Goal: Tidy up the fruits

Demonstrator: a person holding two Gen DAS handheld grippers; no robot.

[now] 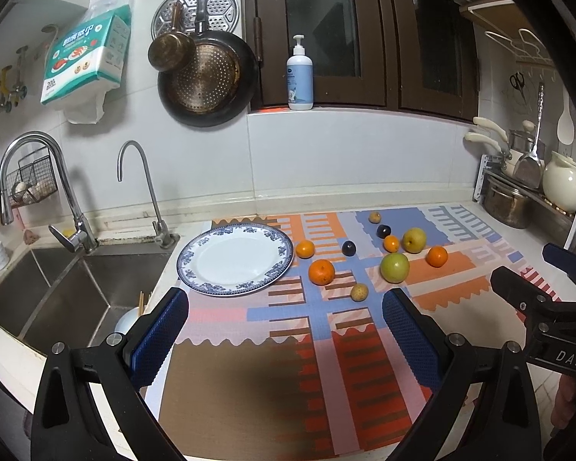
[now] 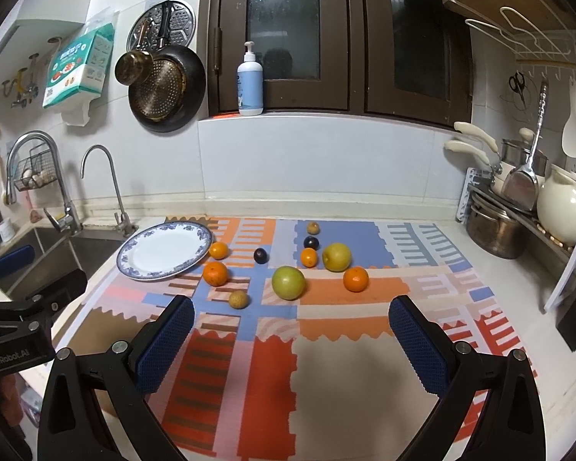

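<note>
An empty blue-rimmed white plate [image 1: 234, 259] [image 2: 165, 250] sits at the left of the patterned mat. Fruit lies scattered to its right: several oranges, such as one near the plate [image 1: 321, 272] [image 2: 215, 273], a green apple [image 1: 394, 267] [image 2: 288, 282], a yellow pear [image 1: 414, 240] [image 2: 336, 256], two dark plums [image 1: 348, 248] [image 2: 260, 256] and two small tan fruits [image 1: 359, 292] [image 2: 239, 299]. My left gripper [image 1: 286, 309] is open and empty, above the mat's near part. My right gripper [image 2: 291, 317] is open and empty, just short of the apple.
A steel sink [image 1: 57, 292] with two taps lies left of the plate. A rack with pots and a white jug [image 2: 564, 207] stands at the right. The patterned mat [image 2: 326, 345] covers the counter. Pans hang on the back wall.
</note>
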